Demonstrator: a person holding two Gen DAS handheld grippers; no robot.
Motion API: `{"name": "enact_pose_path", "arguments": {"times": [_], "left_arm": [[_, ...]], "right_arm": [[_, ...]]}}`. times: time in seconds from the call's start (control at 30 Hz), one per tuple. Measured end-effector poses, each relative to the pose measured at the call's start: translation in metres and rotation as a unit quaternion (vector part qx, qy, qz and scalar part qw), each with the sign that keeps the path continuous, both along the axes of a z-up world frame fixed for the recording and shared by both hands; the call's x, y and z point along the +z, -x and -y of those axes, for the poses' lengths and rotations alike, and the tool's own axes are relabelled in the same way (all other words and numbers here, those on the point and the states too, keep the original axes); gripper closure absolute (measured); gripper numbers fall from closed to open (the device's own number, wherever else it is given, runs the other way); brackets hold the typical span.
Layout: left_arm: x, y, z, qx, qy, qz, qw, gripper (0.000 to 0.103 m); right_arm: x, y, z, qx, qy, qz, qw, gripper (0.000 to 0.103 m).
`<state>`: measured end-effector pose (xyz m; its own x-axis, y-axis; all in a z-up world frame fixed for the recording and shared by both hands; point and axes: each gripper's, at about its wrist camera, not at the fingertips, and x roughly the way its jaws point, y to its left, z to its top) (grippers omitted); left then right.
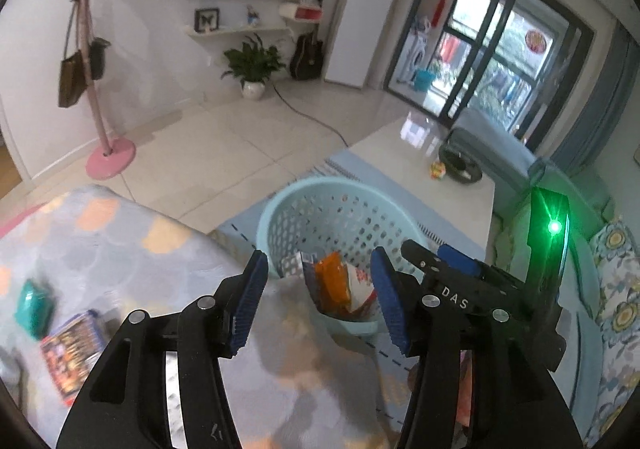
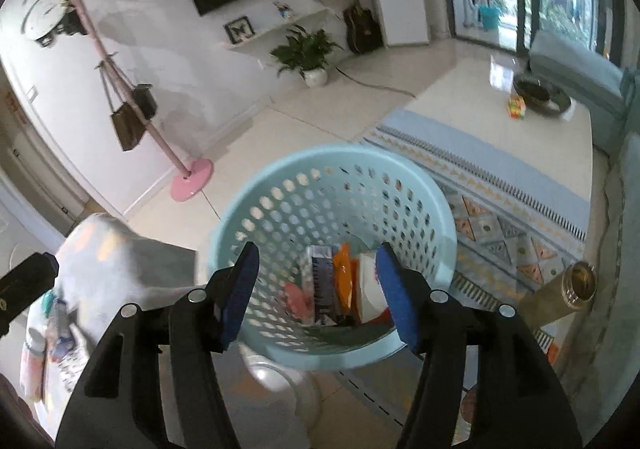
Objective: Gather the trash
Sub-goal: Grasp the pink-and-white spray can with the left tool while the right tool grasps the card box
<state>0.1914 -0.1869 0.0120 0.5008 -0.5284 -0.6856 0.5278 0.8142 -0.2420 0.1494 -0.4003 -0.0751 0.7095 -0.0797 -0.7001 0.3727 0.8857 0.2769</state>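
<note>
A light blue perforated basket stands on the floor below both grippers. Inside it lie an orange packet, a dark packet, a white packet and something pink. My right gripper hangs over the basket's near rim, open, with nothing between its blue pads. My left gripper is open too, empty, above the edge of a patterned blanket with the basket just beyond it. On the blanket to the left lie a teal packet and a blue and red packet.
A patterned rug lies under the basket, with a white low table behind it. A brass-coloured cylinder stands at the right. A pink coat stand and a potted plant stand by the far wall. A sofa borders the right.
</note>
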Motion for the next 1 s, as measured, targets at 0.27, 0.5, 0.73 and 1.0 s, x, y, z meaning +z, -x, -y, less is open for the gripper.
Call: {"name": "enact_pose_path", "arguments": {"times": [0.27, 0.5, 0.73, 1.0], "left_arm": [[0.042, 0.038, -0.079, 0.056, 0.027, 0.050, 0.9968, 0.045], [0.054, 0.058, -0.172, 0.140, 0.038, 0.067, 0.9872, 0.036], [0.036, 0.060, -0.269, 0.225, 0.011, 0.047, 0.9732, 0.025], [-0.009, 0.042, -0.346, 0.282, -0.042, -0.007, 0.9585, 0.024]], "right_arm": [[0.061, 0.024, -0.066, 0.065, 0.038, 0.059, 0.995, 0.042], [0.086, 0.026, -0.131, 0.133, 0.037, 0.084, 0.987, 0.040], [0.078, 0.011, -0.197, 0.201, 0.040, 0.061, 0.977, 0.040], [0.059, -0.023, -0.251, 0.262, 0.036, 0.024, 0.964, 0.039]]}}
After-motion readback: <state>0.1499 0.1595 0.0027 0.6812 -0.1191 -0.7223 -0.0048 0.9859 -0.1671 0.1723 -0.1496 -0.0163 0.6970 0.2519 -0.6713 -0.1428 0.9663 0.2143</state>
